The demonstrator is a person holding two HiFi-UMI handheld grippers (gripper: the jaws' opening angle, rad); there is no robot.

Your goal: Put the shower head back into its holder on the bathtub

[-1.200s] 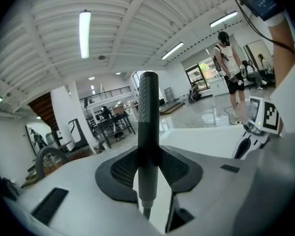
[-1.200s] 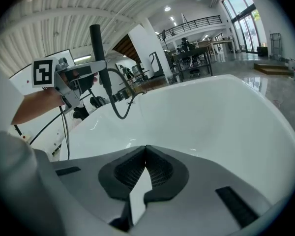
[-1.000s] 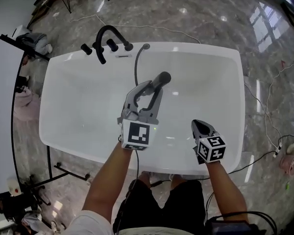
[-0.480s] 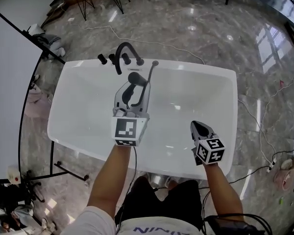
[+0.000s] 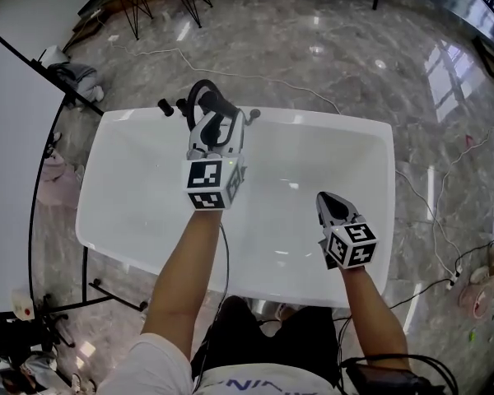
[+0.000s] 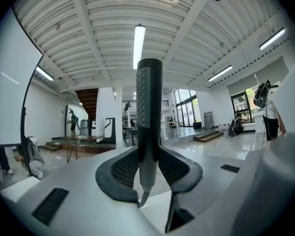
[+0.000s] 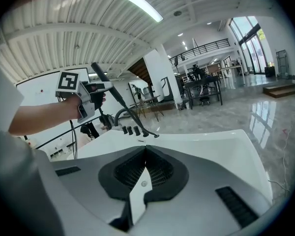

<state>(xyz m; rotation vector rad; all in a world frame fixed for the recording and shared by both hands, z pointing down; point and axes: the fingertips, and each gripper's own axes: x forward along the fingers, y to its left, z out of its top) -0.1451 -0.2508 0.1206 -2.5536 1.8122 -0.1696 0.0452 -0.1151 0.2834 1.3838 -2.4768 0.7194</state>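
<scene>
A white bathtub (image 5: 329,122) lies below me, with a black arched faucet (image 5: 199,91) and knobs on its far rim. My left gripper (image 5: 220,120) hangs at that rim right beside the faucet, shut on the dark shower head (image 5: 215,128). In the left gripper view the textured handle (image 6: 149,112) stands upright between the pads of the left gripper (image 6: 150,176). Its hose (image 7: 130,113) runs down to the rim next to the faucet (image 7: 119,116). I cannot pick out the holder itself. My right gripper (image 5: 333,206) hovers over the tub's near right part, and the right gripper (image 7: 145,173) is shut on nothing.
Grey marble floor surrounds the tub, with thin cables (image 5: 432,220) trailing at the right and behind it. A white panel (image 5: 16,163) on a black stand is at the left, with cloth bundles (image 5: 70,76) near it. Table legs (image 5: 148,6) stand at the back.
My left gripper has carried the shower head from over the tub's middle up to the far rim beside the faucet. The right gripper has stayed about where it was.
</scene>
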